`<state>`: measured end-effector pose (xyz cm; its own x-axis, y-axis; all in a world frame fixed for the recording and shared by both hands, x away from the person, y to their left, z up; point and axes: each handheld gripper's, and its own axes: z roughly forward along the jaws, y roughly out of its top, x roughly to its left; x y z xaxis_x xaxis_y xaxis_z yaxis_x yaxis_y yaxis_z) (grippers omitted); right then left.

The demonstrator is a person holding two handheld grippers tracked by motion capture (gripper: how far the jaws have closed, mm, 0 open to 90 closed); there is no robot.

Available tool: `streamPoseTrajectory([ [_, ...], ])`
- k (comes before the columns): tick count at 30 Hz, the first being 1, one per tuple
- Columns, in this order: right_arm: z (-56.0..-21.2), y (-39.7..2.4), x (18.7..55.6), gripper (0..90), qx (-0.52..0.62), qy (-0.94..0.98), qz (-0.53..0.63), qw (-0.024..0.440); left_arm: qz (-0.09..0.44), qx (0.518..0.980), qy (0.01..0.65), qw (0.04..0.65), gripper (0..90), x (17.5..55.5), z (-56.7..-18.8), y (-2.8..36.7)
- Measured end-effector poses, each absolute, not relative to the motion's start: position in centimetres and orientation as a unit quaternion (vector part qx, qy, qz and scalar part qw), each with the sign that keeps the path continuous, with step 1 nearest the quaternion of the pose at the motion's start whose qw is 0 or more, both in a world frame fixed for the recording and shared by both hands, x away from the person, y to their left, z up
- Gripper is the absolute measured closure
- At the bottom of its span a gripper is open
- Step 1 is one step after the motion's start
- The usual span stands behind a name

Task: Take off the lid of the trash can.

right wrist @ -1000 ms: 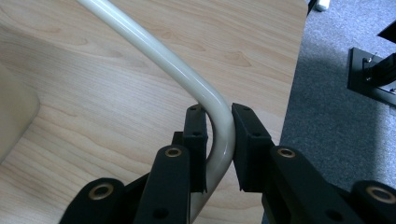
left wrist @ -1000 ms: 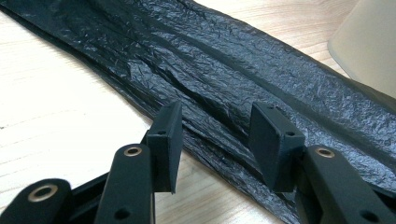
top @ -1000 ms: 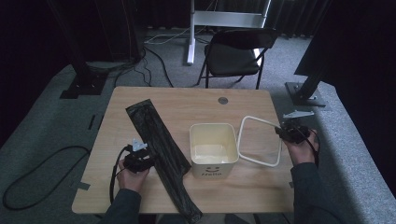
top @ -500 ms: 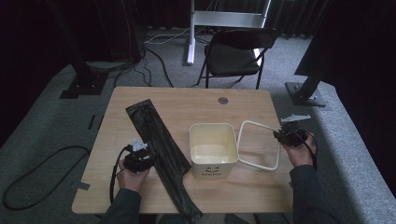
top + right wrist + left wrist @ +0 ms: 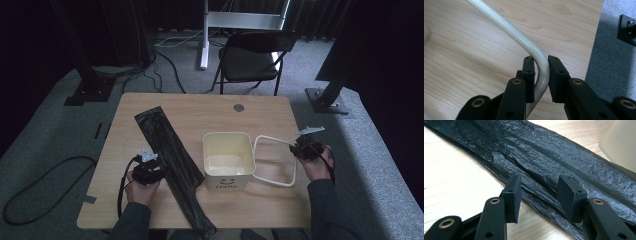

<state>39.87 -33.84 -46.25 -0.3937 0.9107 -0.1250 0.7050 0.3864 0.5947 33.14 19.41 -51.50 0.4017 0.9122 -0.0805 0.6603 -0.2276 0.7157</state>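
Observation:
A long black plastic bag (image 5: 170,160) lies flat and slantwise across the left half of the wooden table (image 5: 200,110). My left gripper (image 5: 160,172) rests at the bag's left edge. In the left gripper view its jaws (image 5: 539,192) stand open over the crinkled bag (image 5: 549,157), pressing nothing. A cream square bin (image 5: 227,157) stands mid-table, and its side (image 5: 621,142) shows in the left gripper view. A white rounded frame (image 5: 275,181) lies right of the bin. My right gripper (image 5: 296,148) is shut on the frame's far right corner (image 5: 506,27), with one pad on either side of the tube (image 5: 541,72).
The table's right edge runs just beside my right hand, with grey carpet below. A small round grommet (image 5: 238,107) sits at the table's back. A black folding chair (image 5: 250,55) stands behind the table, and a cable (image 5: 45,170) loops on the floor at the left.
My right gripper has sunk a little toward the table with the white frame in it. The left gripper, bag and bin have not moved.

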Motion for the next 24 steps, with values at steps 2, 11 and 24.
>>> streamPoseTrajectory([
  [2,-46.6,-33.9,39.9,77.0,0.504,0.803,0.23,0.22,0.182,0.762,0.516,0.346,55.1,33.1,-51.5,19.4],
  [11,-47.8,-33.7,40.2,77.0,0.505,0.806,0.225,0.21,0.181,0.762,0.516,0.347,55.1,33.2,-51.5,19.4],
  [24,-49.8,-33.7,41.0,76.8,0.515,0.806,0.219,0.192,0.18,0.763,0.516,0.346,55.1,33.2,-51.5,19.3],
])
